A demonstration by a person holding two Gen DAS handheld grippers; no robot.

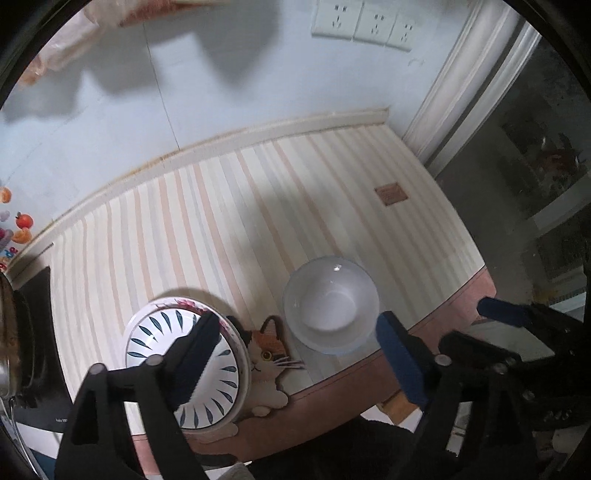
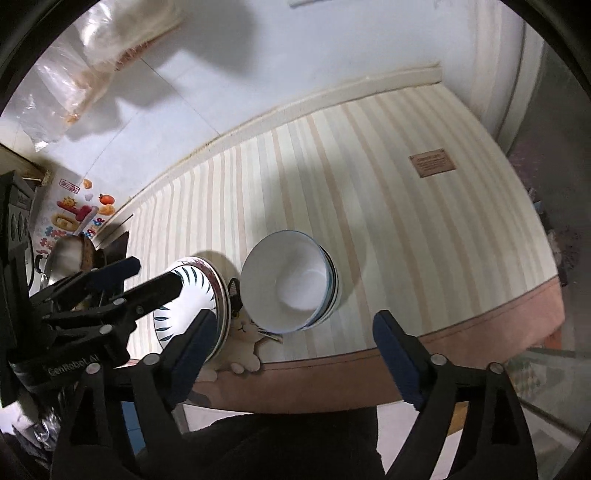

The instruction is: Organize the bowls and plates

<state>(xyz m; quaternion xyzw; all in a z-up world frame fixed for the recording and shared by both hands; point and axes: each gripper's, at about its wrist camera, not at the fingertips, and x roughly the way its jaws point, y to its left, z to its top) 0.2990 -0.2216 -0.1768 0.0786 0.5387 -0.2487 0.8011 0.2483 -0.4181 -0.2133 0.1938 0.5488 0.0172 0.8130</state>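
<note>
A stack of plates (image 1: pixel 159 332) with a blue leaf pattern sits near the front edge of the striped mat. To its right stands a white bowl (image 1: pixel 332 306); the right wrist view shows this is the top of a stack of bowls (image 2: pixel 291 284), with the plates (image 2: pixel 195 306) on its left. My left gripper (image 1: pixel 295 343) hangs open above both piles, holding nothing. My right gripper (image 2: pixel 295 332) is also open and empty, above the bowls. Each gripper shows in the other's view: the right gripper (image 1: pixel 480 328) at the right, the left gripper (image 2: pixel 147 277) over the plates.
The striped table mat (image 1: pixel 229 221) has a cat picture (image 1: pixel 269 350) between the piles and a brown label (image 1: pixel 391 194) at the far right. A metal pot (image 2: pixel 70 254) and a black appliance (image 1: pixel 40 332) stand at the left. Wall sockets (image 1: pixel 362 22) are behind.
</note>
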